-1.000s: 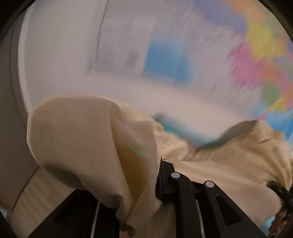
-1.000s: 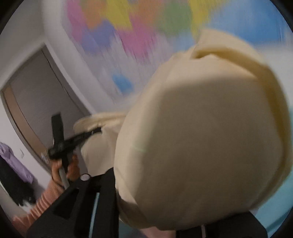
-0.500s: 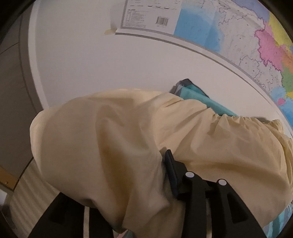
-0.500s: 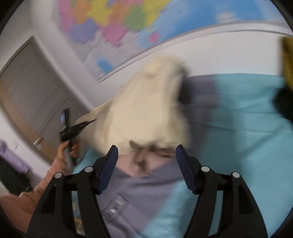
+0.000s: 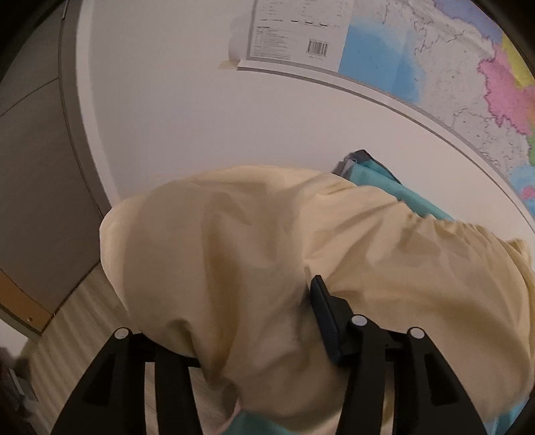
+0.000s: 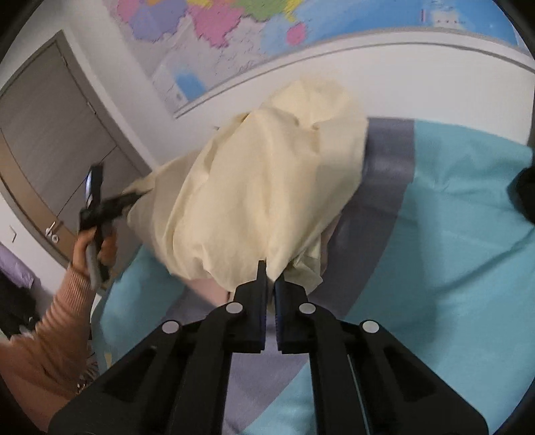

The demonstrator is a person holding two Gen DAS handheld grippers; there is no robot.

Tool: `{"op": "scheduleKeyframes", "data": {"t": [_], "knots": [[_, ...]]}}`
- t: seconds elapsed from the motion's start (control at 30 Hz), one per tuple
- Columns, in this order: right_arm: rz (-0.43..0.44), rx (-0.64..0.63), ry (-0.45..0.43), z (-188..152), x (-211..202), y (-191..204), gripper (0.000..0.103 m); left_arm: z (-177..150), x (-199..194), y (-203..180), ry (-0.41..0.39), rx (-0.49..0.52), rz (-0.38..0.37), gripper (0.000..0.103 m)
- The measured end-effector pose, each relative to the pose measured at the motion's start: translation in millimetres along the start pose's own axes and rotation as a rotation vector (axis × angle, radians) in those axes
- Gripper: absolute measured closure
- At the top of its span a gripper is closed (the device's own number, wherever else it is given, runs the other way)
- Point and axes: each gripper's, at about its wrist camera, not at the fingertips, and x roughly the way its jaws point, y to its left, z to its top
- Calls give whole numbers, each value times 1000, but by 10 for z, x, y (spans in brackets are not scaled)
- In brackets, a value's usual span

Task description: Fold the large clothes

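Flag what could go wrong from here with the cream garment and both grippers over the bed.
1. The left gripper has its jaws opening while the cream garment is draped over them, so that side could slip off and collapse the fold.
2. The right gripper looks shut on only a thin edge of the cloth; a tug could pull it free.
3. The garment hangs bunched above the teal bedsheet, so it may land creased rather than flat.

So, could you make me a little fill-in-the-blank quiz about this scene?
The cream garment lies on a turquoise sheet with a ___ stripe.
The wall bears a colourful ___.
The person's sleeve is ___.
The right hand-held gripper is ___ on the garment's edge.
Missing: grey, map, orange, shut.
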Motion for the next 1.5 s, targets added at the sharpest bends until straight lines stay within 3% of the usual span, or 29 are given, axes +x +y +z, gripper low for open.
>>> {"op": "scheduleKeyframes", "data": {"t": [0.13,0.23,0.3,0.33,0.37,0.47,0.53,0.7,0.87,0.93,1.07,1.17,1.4,1.5], "knots": [[-31,-38,11,-43,-6,87,97,141,140,-19,23,-26,31,57],[-62,-30,29,-35,-70,59,87,70,75,-15,29,-4,47,51],[-114,-41,9,-32,-229,54,58,-12,-77,26,26,9,46,36],[-132,-37,-9,-29,-298,47,55,-54,-224,69,0,9,43,36],[-154,-36,-33,-6,-379,42,55,-79,-338,96,-24,16,30,34],[-179,-81,-122,104,-632,162,55,-196,-847,162,-165,49,-8,15],[-155,-126,-166,168,-738,266,55,-241,-1056,103,-205,86,-70,15],[-109,-199,-202,531,-448,532,55,-373,-1076,-380,-180,182,-188,15],[-76,-151,-109,626,56,550,57,-563,-851,-837,-133,216,-264,15],[-99,-140,-71,554,221,494,57,-653,-760,-965,-120,237,-250,15],[-100,-118,-20,383,345,336,58,-804,-671,-1143,-142,316,-134,14],[-97,-108,-11,338,339,304,58,-857,-694,-1153,-141,317,-105,15],[-92,-112,-22,355,155,428,50,-913,-891,-1278,-158,326,-87,16],[-82,-160,-66,383,53,558,50,-920,-1015,-1344,-169,320,-157,16]]}}
